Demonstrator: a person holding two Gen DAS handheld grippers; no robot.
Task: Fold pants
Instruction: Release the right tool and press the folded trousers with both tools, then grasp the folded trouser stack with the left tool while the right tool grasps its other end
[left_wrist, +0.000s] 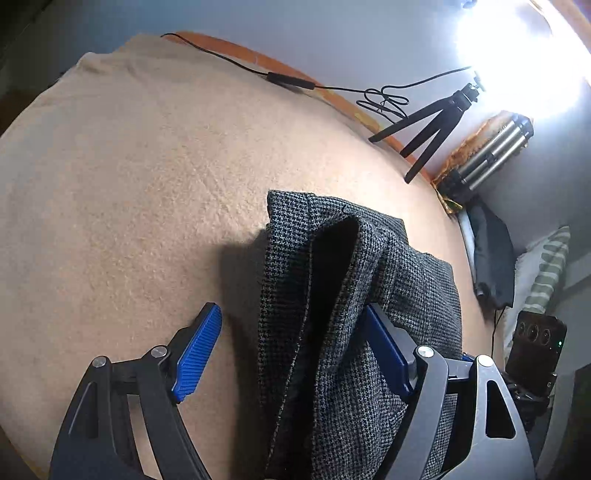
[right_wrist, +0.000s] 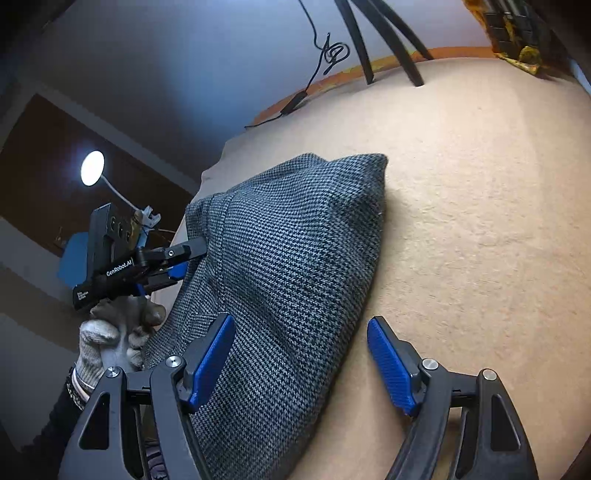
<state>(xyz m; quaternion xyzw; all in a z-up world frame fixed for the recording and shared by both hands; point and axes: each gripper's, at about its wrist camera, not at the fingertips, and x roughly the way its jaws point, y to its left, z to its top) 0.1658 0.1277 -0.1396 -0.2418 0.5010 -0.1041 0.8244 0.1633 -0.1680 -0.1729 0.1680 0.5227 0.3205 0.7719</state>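
The pants (right_wrist: 295, 266) are thick, gray, bumpy woven cloth, folded into a puffy heap on a fuzzy tan blanket (left_wrist: 129, 184). The left gripper (left_wrist: 295, 350) has its ribbed blue fingers (left_wrist: 197, 354) spread wide, and cloth hangs over the right one. The right gripper (right_wrist: 301, 363) is spread wide too, its left finger touching the pants. A black tripod (left_wrist: 428, 125) stands far off.
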